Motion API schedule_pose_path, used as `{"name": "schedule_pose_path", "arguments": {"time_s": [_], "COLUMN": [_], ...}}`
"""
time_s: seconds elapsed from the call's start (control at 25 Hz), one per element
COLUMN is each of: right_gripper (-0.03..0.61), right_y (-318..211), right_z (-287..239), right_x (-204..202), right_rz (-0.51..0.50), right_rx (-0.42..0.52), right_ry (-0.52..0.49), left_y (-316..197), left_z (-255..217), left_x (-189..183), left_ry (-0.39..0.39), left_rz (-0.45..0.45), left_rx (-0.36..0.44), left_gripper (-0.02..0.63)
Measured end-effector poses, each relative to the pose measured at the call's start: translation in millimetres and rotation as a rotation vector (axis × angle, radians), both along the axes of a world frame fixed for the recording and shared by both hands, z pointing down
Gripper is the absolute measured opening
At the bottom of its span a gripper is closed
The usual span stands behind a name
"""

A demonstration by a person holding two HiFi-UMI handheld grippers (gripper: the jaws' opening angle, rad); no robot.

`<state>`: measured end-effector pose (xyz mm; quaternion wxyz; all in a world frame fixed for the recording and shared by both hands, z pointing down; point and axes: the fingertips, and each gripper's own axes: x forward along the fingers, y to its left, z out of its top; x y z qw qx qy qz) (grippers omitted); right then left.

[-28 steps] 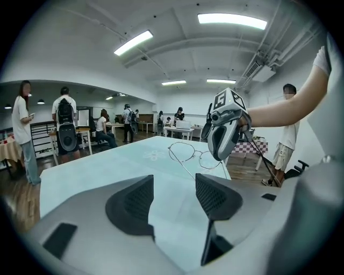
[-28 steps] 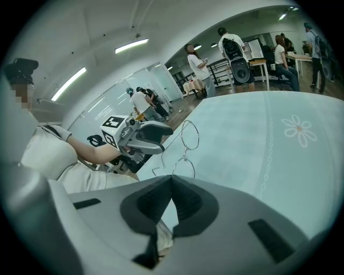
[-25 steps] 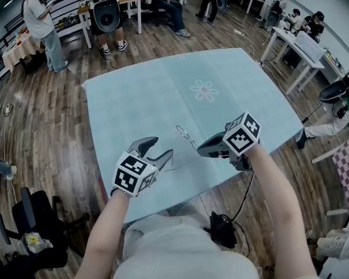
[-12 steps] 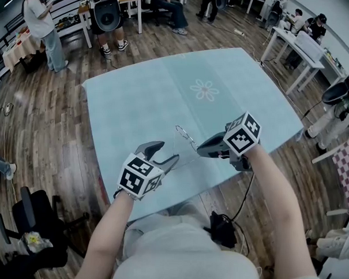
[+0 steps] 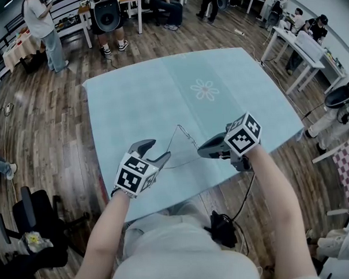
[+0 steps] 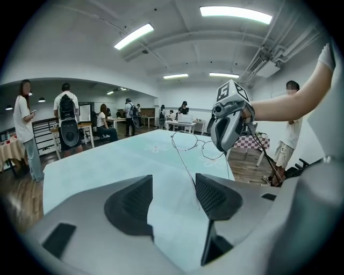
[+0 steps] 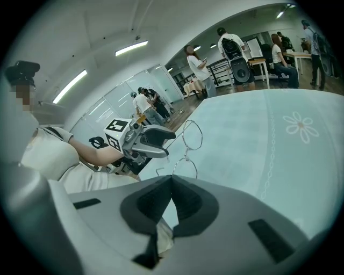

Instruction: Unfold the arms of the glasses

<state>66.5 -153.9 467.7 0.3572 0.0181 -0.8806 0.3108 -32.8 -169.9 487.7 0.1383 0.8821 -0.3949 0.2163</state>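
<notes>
We log: wide-open left claw (image 6: 172, 196) has swung one glasses (image 6: 200, 144) arm out, right claw (image 7: 171, 181) pinching the frame; other arm likely next.

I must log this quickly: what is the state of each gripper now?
Left gripper: open, the glasses arm between its jaws.
Right gripper: closed on the glasses.

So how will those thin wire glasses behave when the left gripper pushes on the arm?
Probably springy: the arm of the glasses is a thin wire and may bend. Likely very light, since the right gripper holds them aloft by one end. The arm could slip off the left gripper, whose jaws stand apart.
</notes>
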Motion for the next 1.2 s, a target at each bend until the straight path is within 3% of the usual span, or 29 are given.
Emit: {"name": "schedule_pose_path", "arguments": {"time_s": [0.8,1.2], "right_gripper": [0.006,0.006], "right_y": [-1,-15], "right_z": [0,9], "right_x": [-1,4], "right_rz": [0.035,0.138], "right_rx": [-0.004,-0.001], "right_ry": [0.002,-0.007], "left_y": [-19,-17], "left_z": [-15,-33], "left_x": [-40,-32], "left_ry": [-0.107,-0.060], "left_rz": [-0.144,-0.120], "left_rx": [0.136,0.230], "left_gripper": [0.252,0.252]}}
